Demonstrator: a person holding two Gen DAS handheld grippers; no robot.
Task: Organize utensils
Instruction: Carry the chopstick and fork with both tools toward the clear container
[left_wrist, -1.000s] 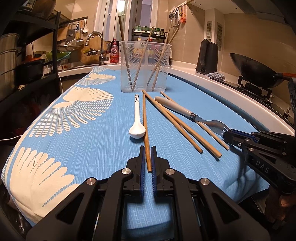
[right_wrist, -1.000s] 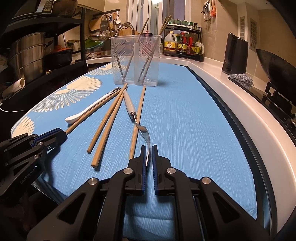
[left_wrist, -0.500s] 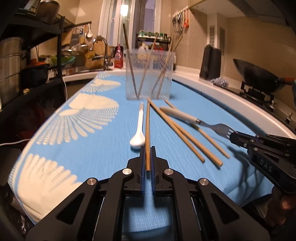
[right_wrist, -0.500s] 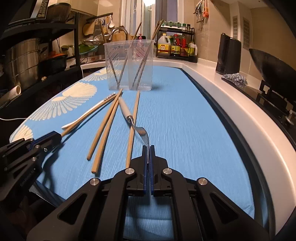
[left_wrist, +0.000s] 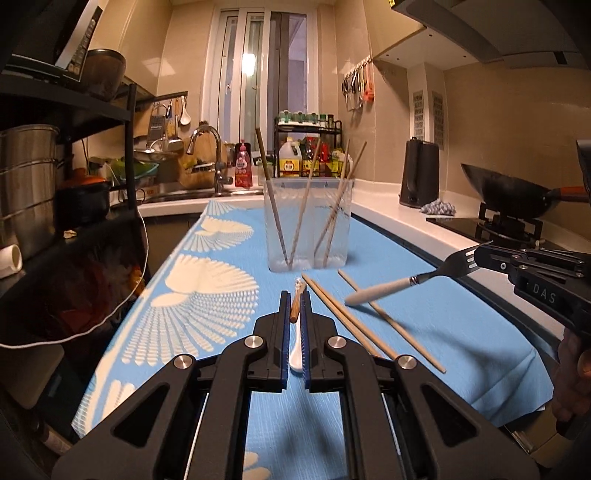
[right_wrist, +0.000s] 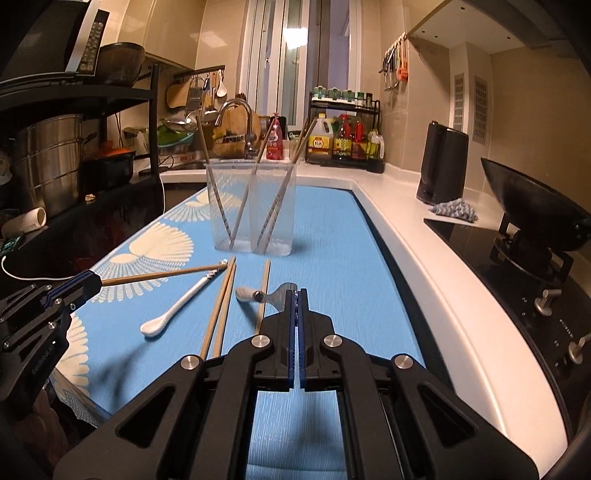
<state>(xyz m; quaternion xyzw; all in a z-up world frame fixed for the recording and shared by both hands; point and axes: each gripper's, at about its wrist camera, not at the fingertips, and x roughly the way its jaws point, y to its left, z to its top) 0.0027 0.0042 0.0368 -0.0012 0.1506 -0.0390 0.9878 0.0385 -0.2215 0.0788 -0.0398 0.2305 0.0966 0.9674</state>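
The left claw (left_wrist: 294, 314) is clamped on one wooden chopstick (right_wrist: 162, 276), gripping it at the near end. In the right wrist view the stick runs out from that claw almost level, its long axis slanting across the blue cloth (right_wrist: 332, 236) toward the clear plastic holder (right_wrist: 252, 206), its far tip above the handle end of the white spoon (right_wrist: 177, 309). In the left wrist view only a short foreshortened stub shows between the pads, pointing away.

The right claw (right_wrist: 296, 299) is closed on the tines of a fork (left_wrist: 406, 282) — the fork is clear of the bench, its pale handle pointing away from the claw and sloping down toward the cloth, the tip low over a loose chopstick. In the right wrist view it is seen nearly end-on, the handle aimed at the holder.

The spoon lies flat on the cloth, bowl toward the near edge, handle toward the holder. Beside it a pair of chopsticks (right_wrist: 219, 314) lies side by side, long axis running from the near edge to the holder; a single chopstick (right_wrist: 264, 284) lies just to their right, roughly parallel. The holder stands upright farther along the bench (right_wrist: 406, 229) with several chopsticks leaning in it, tips down — a wok (right_wrist: 532, 206) sits on the stove at the right.
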